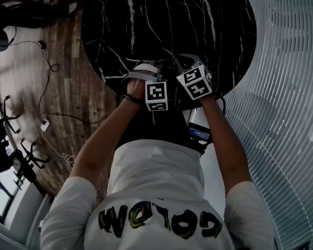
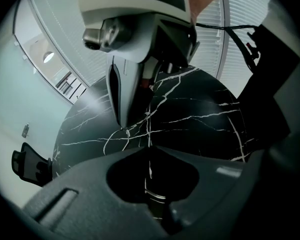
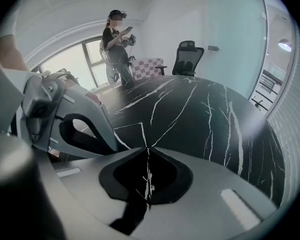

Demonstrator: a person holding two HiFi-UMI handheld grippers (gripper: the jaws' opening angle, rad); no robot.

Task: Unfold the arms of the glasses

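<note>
Worktop (image 1: 167, 14) of black, white-veined stone lies under both tools. The left gripper (image 2: 150, 149) has its fingers (image 2: 80, 184) closed together, and the right gripper (image 3: 147, 148) likewise, tips meeting.

**One word on a shirt**

The only readable print is the large dark, yellow-edged lettering (image 1: 159, 223) across the person's white shirt (image 1: 156, 171), at the near edge of the head view. It shows upside down and seems to spell "COLOM". The left cube (image 1: 157, 96) and the right cube (image 1: 194, 82) bear black-and-white square markers — patterns only, no letters.
</note>
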